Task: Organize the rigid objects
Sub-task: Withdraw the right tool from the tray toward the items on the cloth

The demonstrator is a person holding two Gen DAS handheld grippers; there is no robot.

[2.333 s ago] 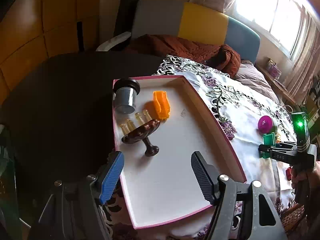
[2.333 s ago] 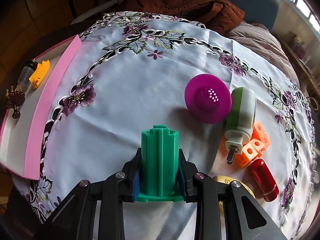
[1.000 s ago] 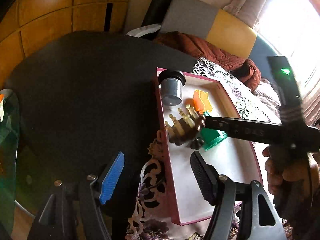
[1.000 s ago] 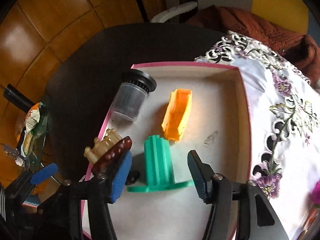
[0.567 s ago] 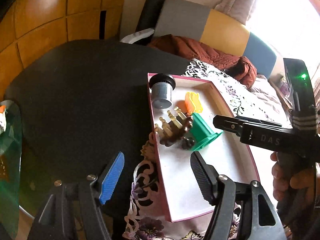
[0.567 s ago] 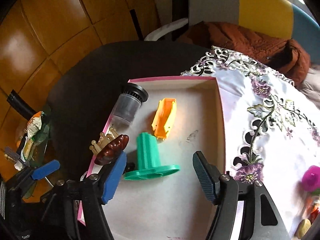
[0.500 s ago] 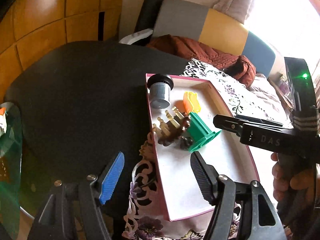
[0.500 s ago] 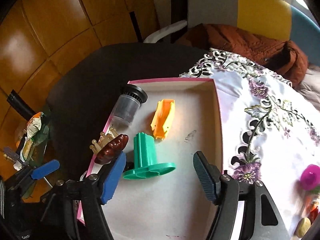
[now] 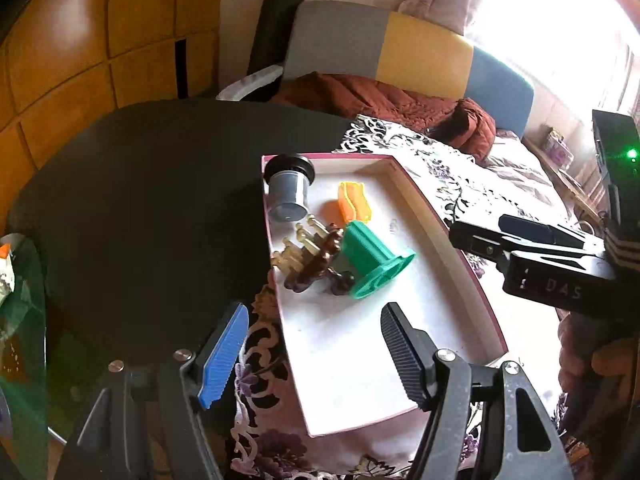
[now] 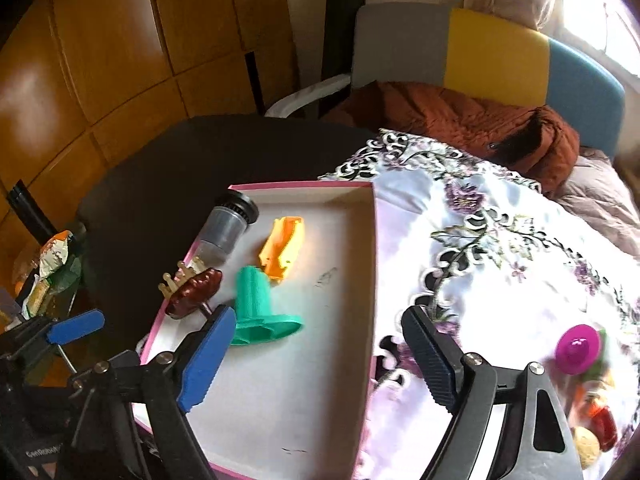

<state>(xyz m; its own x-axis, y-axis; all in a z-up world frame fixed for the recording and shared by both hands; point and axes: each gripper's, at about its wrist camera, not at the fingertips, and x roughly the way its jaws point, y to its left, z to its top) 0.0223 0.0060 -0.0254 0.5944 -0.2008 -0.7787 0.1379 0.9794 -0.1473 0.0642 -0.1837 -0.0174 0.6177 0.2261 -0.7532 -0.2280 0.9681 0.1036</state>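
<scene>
Pink tray [image 10: 372, 264] sits on floral cloth [image 10: 500, 248] over dark table [image 9: 152, 184], sofa [image 10: 492, 56] behind; left gripper [image 9: 312, 356] spread, empty; right gripper [image 10: 316, 356] opening, nothing between.

Toys [image 10: 592, 412] at right edge of the right wrist view are blurred; only the magenta disc [image 10: 579, 349] reads clearly. Brown comb's handle [image 10: 208, 309] is partly hidden behind the right gripper's blue finger [image 10: 204, 364]. Hand [image 9: 580, 360] holding that gripper is cut off at the left wrist view's edge.
</scene>
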